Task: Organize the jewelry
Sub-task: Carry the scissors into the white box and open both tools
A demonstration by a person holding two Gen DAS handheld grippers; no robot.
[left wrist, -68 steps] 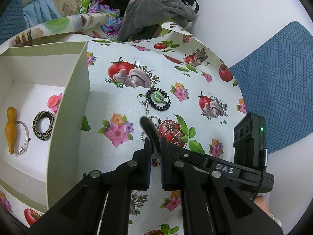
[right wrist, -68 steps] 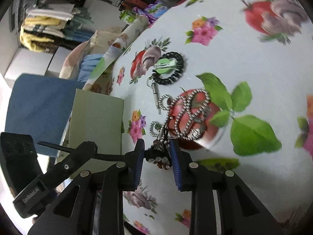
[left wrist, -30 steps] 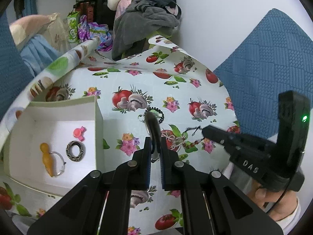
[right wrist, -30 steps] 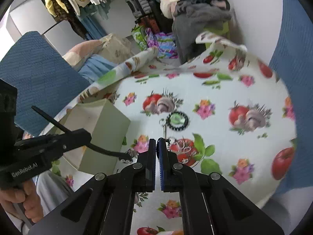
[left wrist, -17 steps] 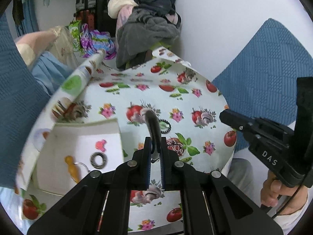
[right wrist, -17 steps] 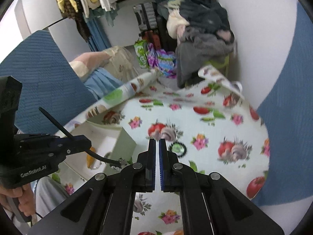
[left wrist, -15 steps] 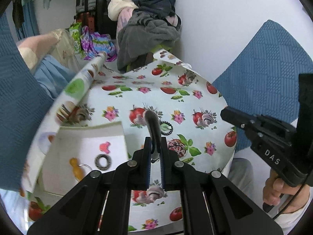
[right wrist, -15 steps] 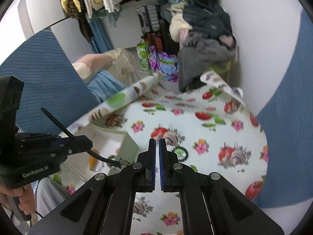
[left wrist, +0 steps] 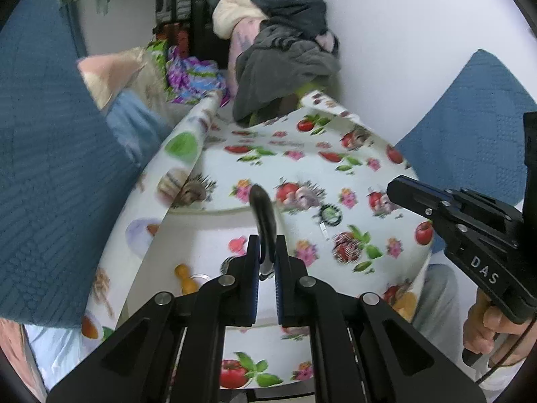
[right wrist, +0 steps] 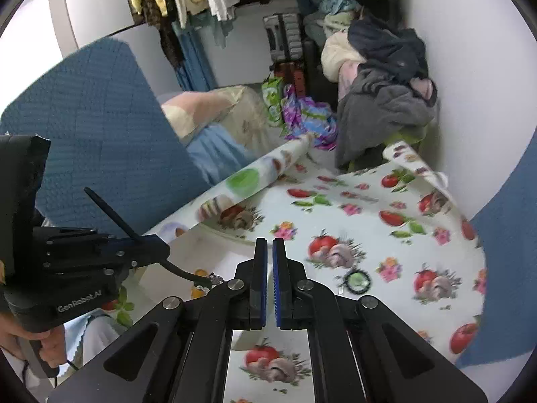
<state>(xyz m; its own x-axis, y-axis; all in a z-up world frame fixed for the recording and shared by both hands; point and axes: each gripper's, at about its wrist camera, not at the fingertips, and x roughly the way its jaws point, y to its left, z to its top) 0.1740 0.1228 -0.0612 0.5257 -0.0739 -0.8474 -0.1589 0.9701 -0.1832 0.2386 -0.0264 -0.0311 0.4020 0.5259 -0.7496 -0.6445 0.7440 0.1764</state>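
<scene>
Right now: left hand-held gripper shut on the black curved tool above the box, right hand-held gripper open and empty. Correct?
Not quite. The right hand-held gripper is shut, not open; the right wrist view shows its pads together with nothing between them. The rest holds: the left hand-held gripper is shut on the black curved tool above the box.

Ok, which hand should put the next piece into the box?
Left. The left gripper has its jaws shut on a dark curved piece, and the open box lies just below it. The right gripper has its jaws shut with nothing between them.
</scene>
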